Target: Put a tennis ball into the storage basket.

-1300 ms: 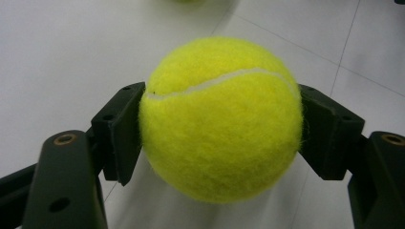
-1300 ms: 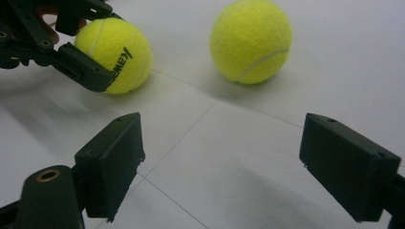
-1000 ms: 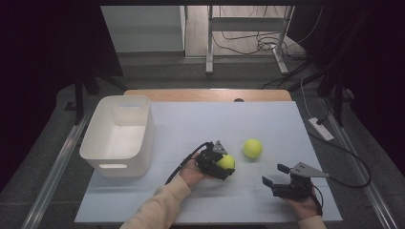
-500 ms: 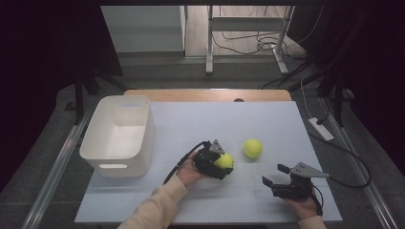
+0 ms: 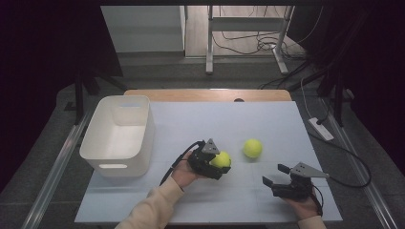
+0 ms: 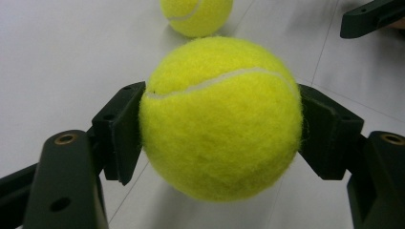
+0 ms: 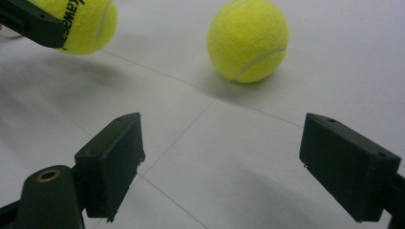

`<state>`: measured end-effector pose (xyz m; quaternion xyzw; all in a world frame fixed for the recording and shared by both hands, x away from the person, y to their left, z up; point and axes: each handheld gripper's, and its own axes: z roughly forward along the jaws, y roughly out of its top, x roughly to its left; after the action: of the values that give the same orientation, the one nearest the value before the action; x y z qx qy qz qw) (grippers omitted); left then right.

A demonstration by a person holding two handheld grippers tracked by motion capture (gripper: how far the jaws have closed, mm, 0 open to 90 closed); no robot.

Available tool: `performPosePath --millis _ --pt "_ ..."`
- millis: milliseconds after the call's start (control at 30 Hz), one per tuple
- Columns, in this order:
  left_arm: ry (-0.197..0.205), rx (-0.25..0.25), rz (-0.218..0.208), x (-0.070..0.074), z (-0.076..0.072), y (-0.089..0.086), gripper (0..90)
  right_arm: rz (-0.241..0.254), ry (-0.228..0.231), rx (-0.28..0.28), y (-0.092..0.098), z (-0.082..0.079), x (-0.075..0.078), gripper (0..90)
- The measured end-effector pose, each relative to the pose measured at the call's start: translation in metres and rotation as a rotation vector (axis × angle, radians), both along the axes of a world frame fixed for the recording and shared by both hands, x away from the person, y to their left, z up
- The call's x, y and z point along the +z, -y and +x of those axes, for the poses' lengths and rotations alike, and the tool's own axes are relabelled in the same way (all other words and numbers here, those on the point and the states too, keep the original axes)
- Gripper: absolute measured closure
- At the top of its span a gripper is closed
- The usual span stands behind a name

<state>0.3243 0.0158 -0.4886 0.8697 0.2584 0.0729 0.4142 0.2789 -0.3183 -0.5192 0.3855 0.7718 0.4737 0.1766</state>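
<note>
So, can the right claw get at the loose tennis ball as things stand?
Probably yes. The right claw is open and empty, and bare table lies between it and the loose tennis ball. The left claw, shut on the other ball, sits off to one side.

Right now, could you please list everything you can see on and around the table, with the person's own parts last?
tennis ball held: 1, yellow-green, clamped between the left gripper's jaws, just above the table near its middle
tennis ball free: 1, yellow-green, lying on the table to the right of the held one, apart from it
bin: 1, white, open top, on the table's left side
table: 1, pale top with a wooden far edge
power strip: 1, white, on the floor right of the table
left gripper: 1, black, shut on the held ball
right gripper: 1, black, jaws open, nothing between them, low over the table's near right
sleeve: 1, cream, on the left forearm
</note>
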Motion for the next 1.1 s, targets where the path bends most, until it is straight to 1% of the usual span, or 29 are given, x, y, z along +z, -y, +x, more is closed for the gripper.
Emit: performPosePath --millis 133,200,367,500,600,700,867,1100 --pt "0.017 0.012 -0.018 0.003 -0.003 -0.006 26.4 0.0 0.002 0.003 0.0 0.0 0.0 15.2" --pt "0.022 0.01 -0.017 0.004 -0.003 -0.008 26.4 0.0 0.001 0.004 -0.001 0.0 0.0 15.2" --pt "0.036 0.025 -0.045 0.008 -0.006 -0.016 26.4 0.001 0.002 0.003 -0.001 0.0 0.0 15.2" --pt "0.044 0.036 -0.047 0.009 -0.007 -0.021 26.4 0.001 0.001 0.001 -0.001 0.0 -0.001 14.9" --pt "0.056 0.051 -0.058 0.012 -0.009 -0.029 26.4 0.002 0.0 -0.002 -0.001 0.0 0.0 14.6" --pt "0.067 0.081 -0.078 0.016 -0.009 -0.038 26.4 0.007 0.001 -0.001 -0.001 0.0 -0.001 14.5" --pt "0.077 0.101 -0.089 0.019 -0.01 -0.048 26.4 0.004 0.004 -0.002 -0.002 -0.001 0.0 14.3" --pt "0.084 0.118 -0.102 0.022 -0.01 -0.055 26.3 0.004 0.003 -0.001 -0.002 -0.001 0.0 14.1"
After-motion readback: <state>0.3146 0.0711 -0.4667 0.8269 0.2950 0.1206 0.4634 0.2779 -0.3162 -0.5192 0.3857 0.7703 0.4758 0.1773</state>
